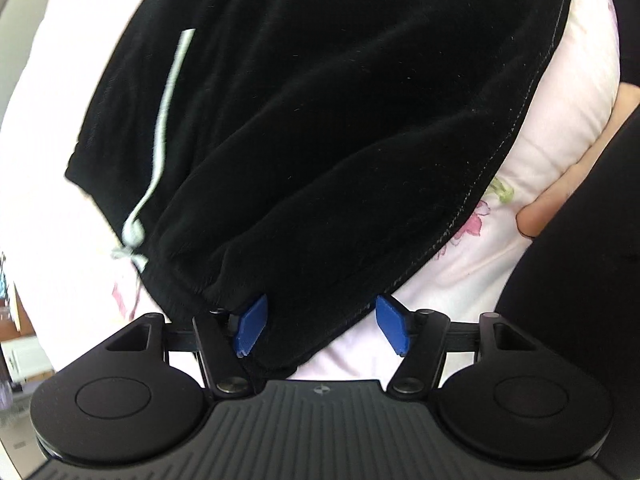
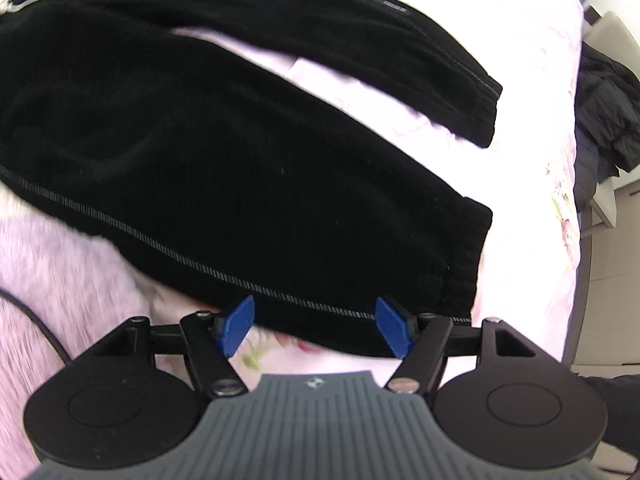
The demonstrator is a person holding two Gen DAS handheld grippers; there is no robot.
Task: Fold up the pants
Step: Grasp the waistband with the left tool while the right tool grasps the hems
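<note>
Black pants (image 1: 312, 120) with a white drawstring (image 1: 168, 112) lie on a pink floral bedsheet (image 1: 552, 112). My left gripper (image 1: 320, 328) is open, its blue pads either side of the waistband corner. In the right wrist view the pants (image 2: 224, 168) lie spread, both legs apart, cuffs to the right. My right gripper (image 2: 316, 328) is open at the near leg's seamed edge, close to its ribbed cuff (image 2: 468, 256). The far leg's cuff (image 2: 486, 112) lies further back.
A person's hand (image 1: 576, 176) rests on the sheet at the right of the left wrist view. A fuzzy pink blanket (image 2: 60, 280) and a dark cable (image 2: 36, 316) lie to the left. Dark clothing (image 2: 604, 120) hangs beyond the bed's right edge.
</note>
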